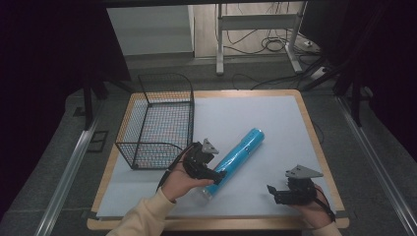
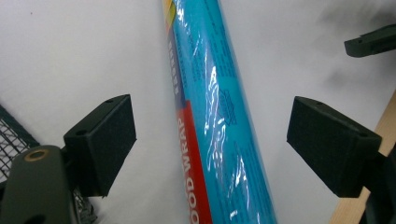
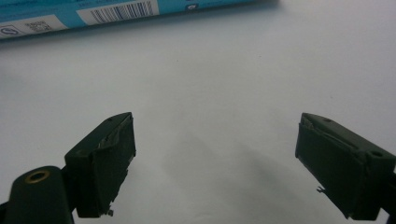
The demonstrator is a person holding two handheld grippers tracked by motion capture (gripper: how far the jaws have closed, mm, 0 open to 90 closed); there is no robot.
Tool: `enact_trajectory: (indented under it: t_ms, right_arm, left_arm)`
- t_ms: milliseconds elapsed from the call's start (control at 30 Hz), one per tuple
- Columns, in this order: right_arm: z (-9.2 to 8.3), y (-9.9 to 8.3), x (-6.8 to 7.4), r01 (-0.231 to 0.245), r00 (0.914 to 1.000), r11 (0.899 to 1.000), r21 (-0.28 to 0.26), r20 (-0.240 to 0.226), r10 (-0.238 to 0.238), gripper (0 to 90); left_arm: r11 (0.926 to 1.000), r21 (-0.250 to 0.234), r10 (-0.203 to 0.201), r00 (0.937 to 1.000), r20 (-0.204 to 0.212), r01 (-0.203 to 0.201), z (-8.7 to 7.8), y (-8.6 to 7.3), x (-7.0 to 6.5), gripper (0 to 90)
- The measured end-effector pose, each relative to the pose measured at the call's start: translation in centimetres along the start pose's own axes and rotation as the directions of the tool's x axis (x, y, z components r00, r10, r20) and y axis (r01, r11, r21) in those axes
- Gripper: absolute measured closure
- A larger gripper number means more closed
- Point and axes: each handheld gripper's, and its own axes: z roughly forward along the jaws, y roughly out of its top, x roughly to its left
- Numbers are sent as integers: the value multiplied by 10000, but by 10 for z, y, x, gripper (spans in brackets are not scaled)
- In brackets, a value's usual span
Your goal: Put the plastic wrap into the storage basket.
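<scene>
White mat (image 1: 255, 118) over wood-edged table (image 1: 314, 142), dark room and cabled floor behind; my left gripper (image 2: 210, 140) straddles the blue food wrap roll (image 1: 236, 155) wide open beside the wire basket (image 1: 157, 123), my right gripper (image 3: 215, 163) open, empty.

The high view looks forward and down on the whole tabletop (image 1: 275, 118). Each gripper view rides low and close over its white surface. All three share the blue food wrap roll (image 1: 236, 160) (image 2: 212, 116) (image 3: 70, 16).
</scene>
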Motion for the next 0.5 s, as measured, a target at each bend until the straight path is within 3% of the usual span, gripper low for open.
enact_trajectory:
  t_ms: [500]
  right_arm:
    - [-1, 0, 0, -79, 10000, 9999, -63, 7, 79, 126]
  left_arm:
    - [9989, 467, -27, 9999, -132, 33, 13, 23, 0, 145]
